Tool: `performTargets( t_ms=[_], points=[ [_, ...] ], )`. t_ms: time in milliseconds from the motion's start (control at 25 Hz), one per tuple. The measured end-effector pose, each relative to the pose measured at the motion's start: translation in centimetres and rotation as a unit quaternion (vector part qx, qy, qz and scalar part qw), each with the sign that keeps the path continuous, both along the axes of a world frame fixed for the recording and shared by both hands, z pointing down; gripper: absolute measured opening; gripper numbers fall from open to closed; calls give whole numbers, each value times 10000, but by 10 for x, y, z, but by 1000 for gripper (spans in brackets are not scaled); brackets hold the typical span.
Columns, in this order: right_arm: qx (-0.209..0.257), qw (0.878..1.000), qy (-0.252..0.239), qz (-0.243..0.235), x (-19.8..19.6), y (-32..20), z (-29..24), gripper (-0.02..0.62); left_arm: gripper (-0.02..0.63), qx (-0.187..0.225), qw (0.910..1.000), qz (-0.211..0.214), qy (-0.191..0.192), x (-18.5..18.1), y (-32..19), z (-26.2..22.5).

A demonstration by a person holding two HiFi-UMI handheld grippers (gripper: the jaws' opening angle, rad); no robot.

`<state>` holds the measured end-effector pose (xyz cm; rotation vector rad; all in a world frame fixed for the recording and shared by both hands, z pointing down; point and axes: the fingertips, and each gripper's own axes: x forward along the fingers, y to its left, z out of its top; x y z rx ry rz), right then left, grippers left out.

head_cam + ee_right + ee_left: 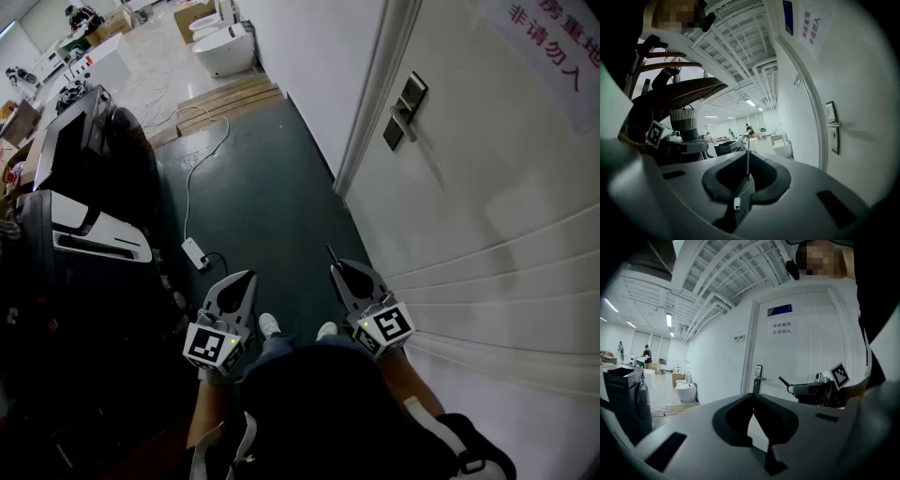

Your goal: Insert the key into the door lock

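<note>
Looking down in the head view, my right gripper (341, 271) is clenched on the key (331, 254), blade poking toward 11 o'clock. The door lock (404, 111) is well apart at about 1 o'clock, and the left gripper (247, 279) is farther from it. Left gripper view: those jaws are pinched together on nothing. Right gripper view: the key's long axis runs straight out along the jaws and the lock sits at 2 o'clock, so I reckon the tip has to swing right.
</note>
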<state>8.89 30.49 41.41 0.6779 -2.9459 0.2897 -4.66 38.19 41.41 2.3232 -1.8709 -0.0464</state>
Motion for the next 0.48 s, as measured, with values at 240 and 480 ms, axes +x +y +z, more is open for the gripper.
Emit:
performTargets(
  t_ms=[240,480],
  points=[
    [74,9999,118,101,-41,21,-4,32,9,-202,9995,230,39,-32,13,-3],
    [-33,9998,48,208,-84,28,1,32,9,-207,9985,495,68,-71,16,2]
  ],
)
